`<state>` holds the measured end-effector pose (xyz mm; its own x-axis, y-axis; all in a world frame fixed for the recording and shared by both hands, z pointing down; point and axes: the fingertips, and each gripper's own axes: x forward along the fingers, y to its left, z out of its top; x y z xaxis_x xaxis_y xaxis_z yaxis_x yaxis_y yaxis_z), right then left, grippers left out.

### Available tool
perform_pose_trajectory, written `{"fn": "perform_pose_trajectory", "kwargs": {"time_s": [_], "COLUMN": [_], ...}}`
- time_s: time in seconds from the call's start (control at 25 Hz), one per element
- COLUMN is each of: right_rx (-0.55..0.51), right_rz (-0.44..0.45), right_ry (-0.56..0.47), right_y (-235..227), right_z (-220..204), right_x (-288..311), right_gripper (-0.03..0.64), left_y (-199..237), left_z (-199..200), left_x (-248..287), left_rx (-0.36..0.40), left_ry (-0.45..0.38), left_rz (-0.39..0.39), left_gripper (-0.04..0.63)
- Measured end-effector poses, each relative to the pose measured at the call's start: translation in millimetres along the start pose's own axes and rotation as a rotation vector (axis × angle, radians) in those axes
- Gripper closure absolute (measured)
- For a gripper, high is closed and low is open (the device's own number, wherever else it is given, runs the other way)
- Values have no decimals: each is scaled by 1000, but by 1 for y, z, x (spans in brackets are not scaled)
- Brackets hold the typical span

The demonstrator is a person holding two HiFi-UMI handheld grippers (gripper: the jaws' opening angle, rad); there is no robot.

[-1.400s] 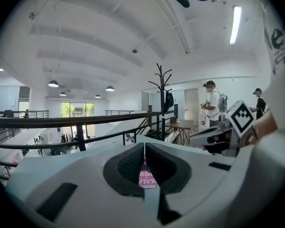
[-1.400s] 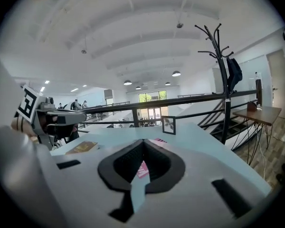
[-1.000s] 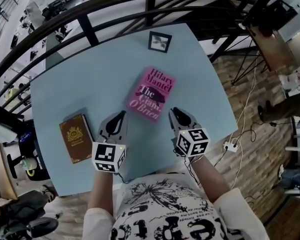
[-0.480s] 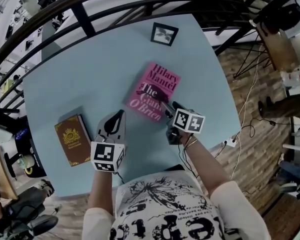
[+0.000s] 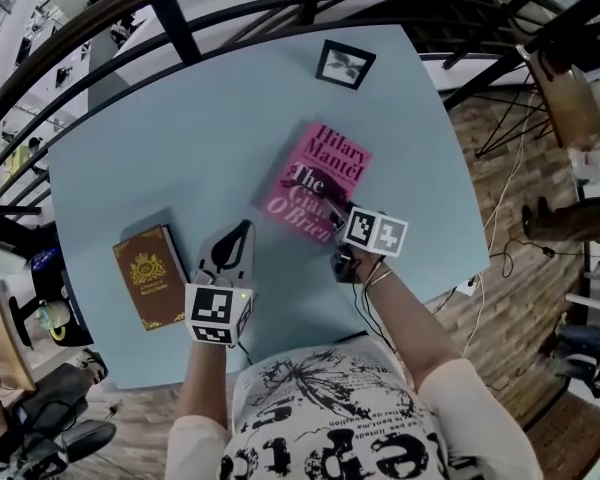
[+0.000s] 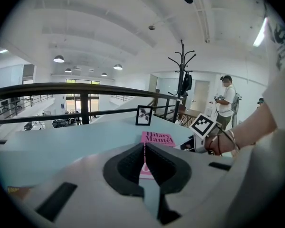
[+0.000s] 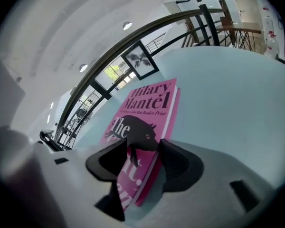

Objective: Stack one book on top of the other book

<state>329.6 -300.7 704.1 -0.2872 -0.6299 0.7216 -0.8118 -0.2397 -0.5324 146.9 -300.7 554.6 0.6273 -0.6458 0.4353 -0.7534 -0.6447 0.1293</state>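
pink book point(image 5: 317, 180): lying flat mid-table, a little right of centre, well apart from the other book.
pink book build: thin paperback. The glossy pink cover is carrying white lettering and a dark animal figure.
pink book handling: probably light. It is likely going to sag if lifted by one corner, and the slick cover is risking a slip in a shallow pinch.
where to grip: the book is lying flush on the table, so one jaw is needing to slide under an edge. A deeper bite along the near edge is looking safer than the bare corner.
right gripper point(image 7: 145, 148): jaws spread and straddling the pink book's near-right corner. They have just been closing, with the book's edge sitting between them. The pads are not looking pressed on yet, though the tilted angle is making that hard to call.
left gripper point(image 6: 144, 147): jaws pressed together, gripping nothing, sitting low over bare table between the two books.
brown book point(image 5: 150, 276): lying flat at near-left. It is looking like a hardback, with a brown cover and a gold emblem. It is seeming thicker and stiffer, so the steadier base.
table point(image 5: 180, 168): pale blue top, smooth and matte, with rounded corners.
framed picture point(image 5: 345, 64): small, with a dark frame, standing at the far side, clear of both books.
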Motion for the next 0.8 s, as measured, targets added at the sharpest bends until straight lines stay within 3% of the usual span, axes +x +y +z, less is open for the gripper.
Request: {"fn": "perform_pose_trajectory", "kwargs": {"time_s": [0.2, 0.4, 0.64, 0.8], "right_rx": [-6, -29, -110, -173], "right_rz": [16, 34, 92, 108], "right_ry": [26, 46, 133, 186], "right_y": [1, 2, 3, 1], "right_z": [-1, -6, -23, -36], "right_x": [1, -3, -13, -23], "right_gripper": [407, 416, 419, 419], "left_y": [3, -4, -15, -27], "left_z": [-11, -36, -54, -68], "left_x": [-1, 10, 15, 16], "left_rx": [-19, -71, -84, -132], "left_ry": [34, 120, 178, 226], "left_rz": [0, -44, -73, -117], "left_gripper": [584, 584, 584, 583]}}
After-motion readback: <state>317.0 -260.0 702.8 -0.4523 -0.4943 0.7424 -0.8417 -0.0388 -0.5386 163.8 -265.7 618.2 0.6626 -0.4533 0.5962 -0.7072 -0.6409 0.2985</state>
